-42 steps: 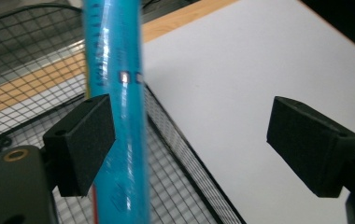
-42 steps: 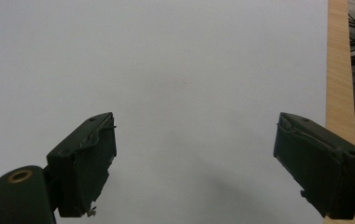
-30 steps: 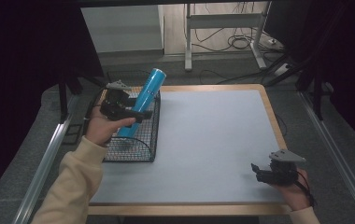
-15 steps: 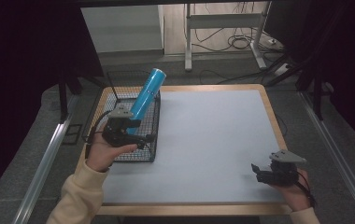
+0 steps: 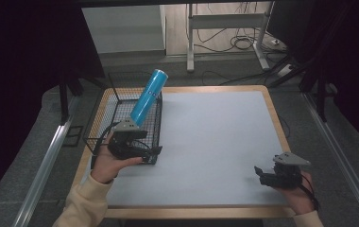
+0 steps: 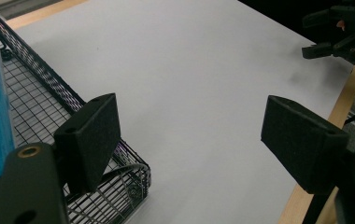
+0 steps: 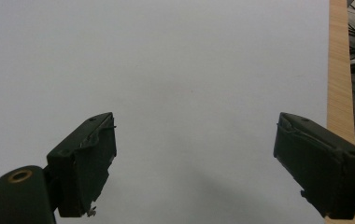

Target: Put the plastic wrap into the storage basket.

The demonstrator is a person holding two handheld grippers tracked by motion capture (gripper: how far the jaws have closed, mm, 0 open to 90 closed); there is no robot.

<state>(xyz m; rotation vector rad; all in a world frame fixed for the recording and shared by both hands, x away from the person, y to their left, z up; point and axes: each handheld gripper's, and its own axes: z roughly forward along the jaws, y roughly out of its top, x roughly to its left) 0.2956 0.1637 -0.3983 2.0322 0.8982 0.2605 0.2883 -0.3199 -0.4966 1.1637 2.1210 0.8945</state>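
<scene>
A smooth, bright blue cylinder (image 5: 148,97) stands tilted in the black wire basket (image 5: 103,118) at the table's (image 5: 215,137) left edge, its top leaning over the far rim. The left gripper (image 5: 153,152) hovers at the basket's near right corner, jaws apart. The right gripper (image 5: 259,171) sits near the table's near right corner, jaws wide and empty.

A wooden-edged table (image 5: 269,111) carries a grey mat (image 5: 215,142), with a black wire basket (image 5: 103,118) at its left side.
</scene>
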